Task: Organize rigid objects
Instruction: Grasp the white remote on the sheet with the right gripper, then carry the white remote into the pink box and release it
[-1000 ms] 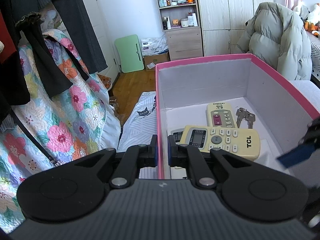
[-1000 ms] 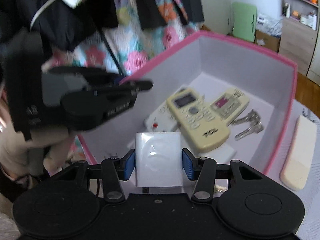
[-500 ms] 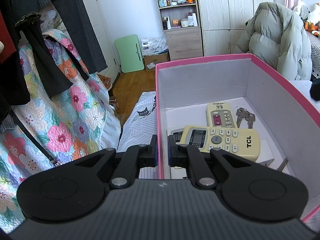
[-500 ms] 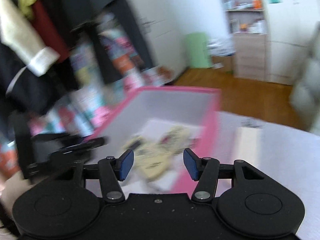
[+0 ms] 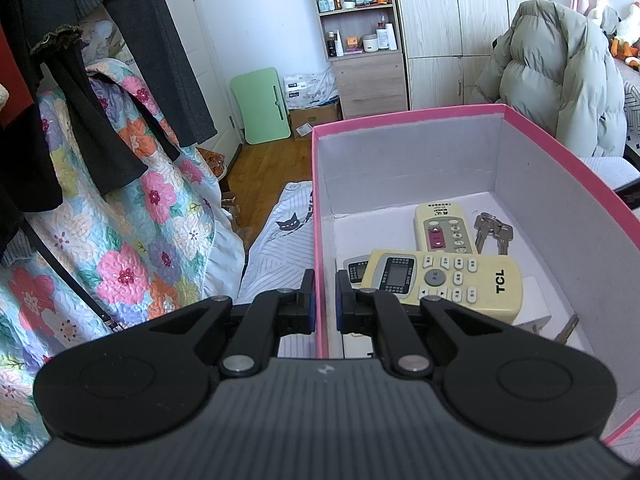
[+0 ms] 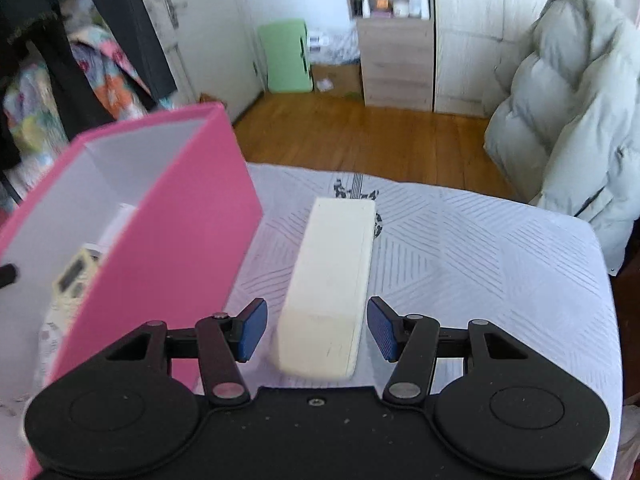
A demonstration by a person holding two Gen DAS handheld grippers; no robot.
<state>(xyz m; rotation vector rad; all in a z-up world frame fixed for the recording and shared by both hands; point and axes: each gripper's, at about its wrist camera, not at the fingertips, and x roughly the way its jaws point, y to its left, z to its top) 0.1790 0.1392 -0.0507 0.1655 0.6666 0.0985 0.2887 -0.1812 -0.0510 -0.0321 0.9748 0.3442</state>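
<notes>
A pink box (image 5: 412, 114) with white inner walls holds a cream TCL remote (image 5: 444, 280), a second cream remote (image 5: 442, 230), a small grey remote (image 5: 356, 269), keys (image 5: 494, 232) and a white adapter (image 5: 534, 314) half under the TCL remote. My left gripper (image 5: 325, 300) is shut on the box's near left wall. In the right wrist view the box (image 6: 188, 208) stands at the left. Beside it a long cream remote (image 6: 332, 276) lies face down on the cloth. My right gripper (image 6: 318, 330) is open, its blue pads either side of the remote's near end without touching.
A grey-white patterned cloth (image 6: 480, 264) covers the table. A puffy grey jacket (image 6: 568, 112) hangs at the right, beyond the table edge. Dark clothes and a floral quilt (image 5: 132, 240) hang at the left. Wooden floor and a cabinet (image 6: 396, 60) lie beyond.
My right gripper let go of the white adapter in the box, then swung right and out, and now straddles the cream remote on the cloth. The left gripper has not moved.
</notes>
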